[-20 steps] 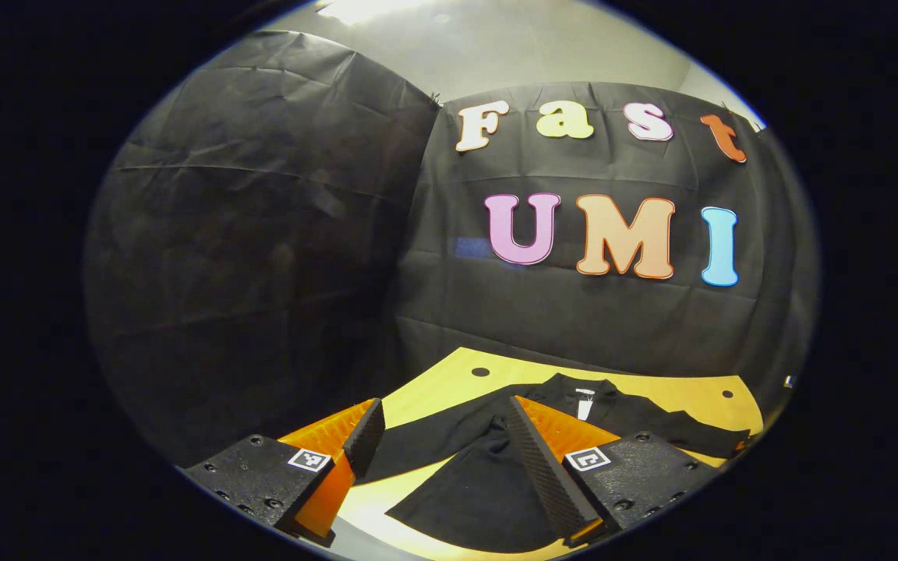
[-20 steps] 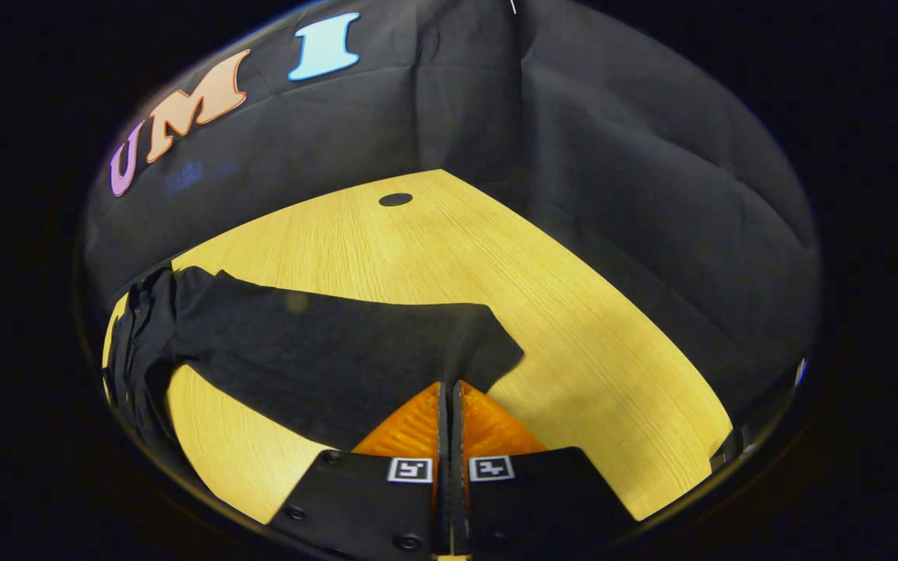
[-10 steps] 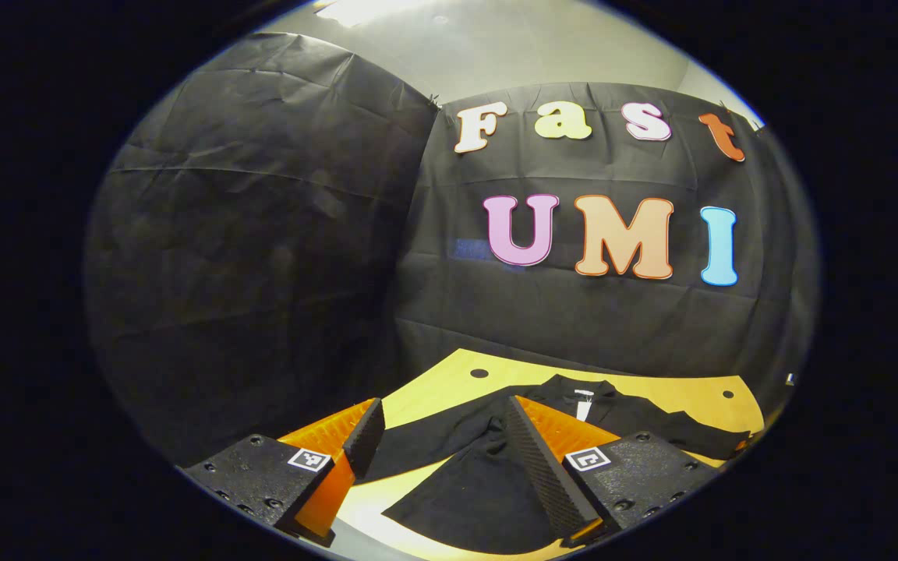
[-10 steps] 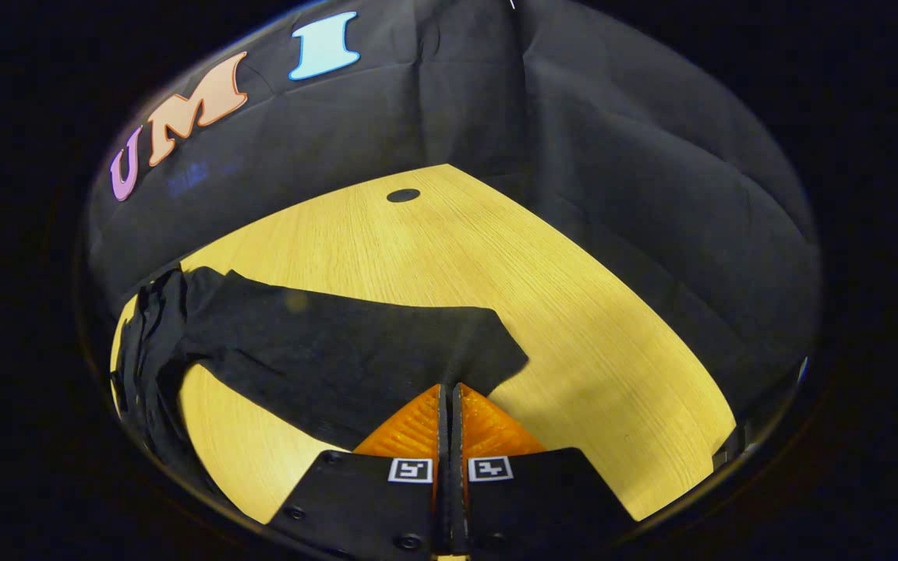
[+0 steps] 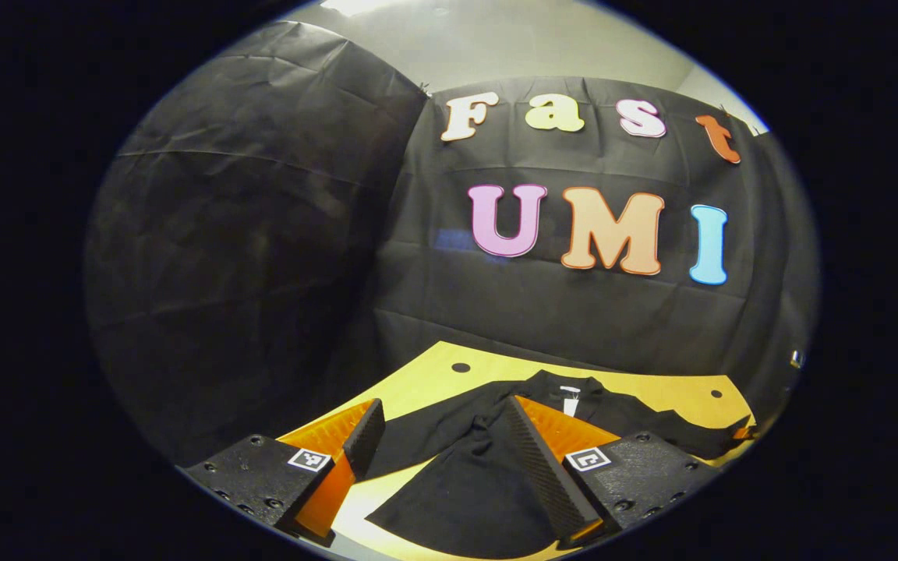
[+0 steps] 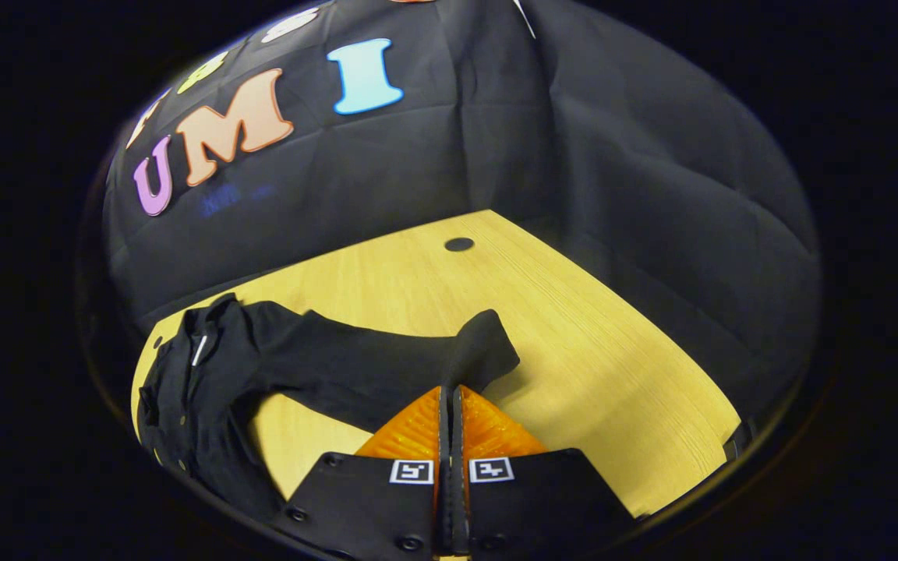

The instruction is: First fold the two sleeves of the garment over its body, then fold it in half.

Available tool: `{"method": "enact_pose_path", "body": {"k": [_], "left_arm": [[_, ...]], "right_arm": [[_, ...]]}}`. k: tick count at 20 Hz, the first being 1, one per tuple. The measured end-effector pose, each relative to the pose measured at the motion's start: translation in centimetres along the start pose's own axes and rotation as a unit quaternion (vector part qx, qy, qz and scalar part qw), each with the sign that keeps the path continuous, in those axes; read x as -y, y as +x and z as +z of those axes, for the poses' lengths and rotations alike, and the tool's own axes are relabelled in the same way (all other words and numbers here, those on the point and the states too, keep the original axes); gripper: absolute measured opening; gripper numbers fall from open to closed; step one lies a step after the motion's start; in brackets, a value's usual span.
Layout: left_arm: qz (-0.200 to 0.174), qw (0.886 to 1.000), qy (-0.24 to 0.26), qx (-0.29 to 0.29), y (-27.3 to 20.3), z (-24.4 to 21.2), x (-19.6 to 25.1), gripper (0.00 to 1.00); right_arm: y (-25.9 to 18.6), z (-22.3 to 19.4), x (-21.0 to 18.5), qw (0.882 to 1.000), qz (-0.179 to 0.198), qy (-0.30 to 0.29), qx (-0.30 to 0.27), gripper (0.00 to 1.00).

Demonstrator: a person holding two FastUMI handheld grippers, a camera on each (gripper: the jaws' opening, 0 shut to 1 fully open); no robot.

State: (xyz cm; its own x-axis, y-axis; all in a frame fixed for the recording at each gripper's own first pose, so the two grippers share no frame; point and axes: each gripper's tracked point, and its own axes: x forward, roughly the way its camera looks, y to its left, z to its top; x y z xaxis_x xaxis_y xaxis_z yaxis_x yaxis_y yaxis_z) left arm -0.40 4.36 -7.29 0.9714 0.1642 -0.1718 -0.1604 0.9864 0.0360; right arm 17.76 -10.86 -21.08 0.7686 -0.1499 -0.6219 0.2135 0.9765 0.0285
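A black long-sleeved garment (image 5: 488, 483) lies spread on the wooden table (image 5: 418, 382), collar and white tag (image 5: 570, 405) at the far side. My left gripper (image 5: 443, 405) hovers open over its near part, one finger on each side of the left sleeve (image 5: 426, 432), nothing held. In the right gripper view the right sleeve (image 6: 355, 366) stretches from the body (image 6: 184, 413) to my right gripper (image 6: 449, 387), which is shut on the sleeve's end. The cuff (image 6: 488, 343) stands up off the table behind the fingertips.
Black cloth walls close in the table's far and side edges. Round holes (image 5: 461, 367) (image 6: 458, 244) sit near the table's back corners. Bare wood (image 6: 613, 374) spreads to the right of the held sleeve.
My right gripper has risen with the sleeve end, lifting it off the table so the sleeve narrows and arches. The left gripper has shifted only slightly and stays open.
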Motion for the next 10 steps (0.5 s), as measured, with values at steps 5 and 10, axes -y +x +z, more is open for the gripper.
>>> {"method": "enact_pose_path", "body": {"k": [5, 10], "left_arm": [[-0.028, 0.999, 0.023, -0.006, 2.5, 0.3, -1.6, 0.92], [-0.040, 0.999, 0.024, -0.010, 3.6, 0.0, -3.5, 0.92]], "right_arm": [[-1.5, 2.9, -8.4, 0.998, 0.034, -0.026, 0.036, 0.02], [-2.4, 4.6, -16.9, 0.995, 0.070, -0.049, 0.055, 0.02]]}}
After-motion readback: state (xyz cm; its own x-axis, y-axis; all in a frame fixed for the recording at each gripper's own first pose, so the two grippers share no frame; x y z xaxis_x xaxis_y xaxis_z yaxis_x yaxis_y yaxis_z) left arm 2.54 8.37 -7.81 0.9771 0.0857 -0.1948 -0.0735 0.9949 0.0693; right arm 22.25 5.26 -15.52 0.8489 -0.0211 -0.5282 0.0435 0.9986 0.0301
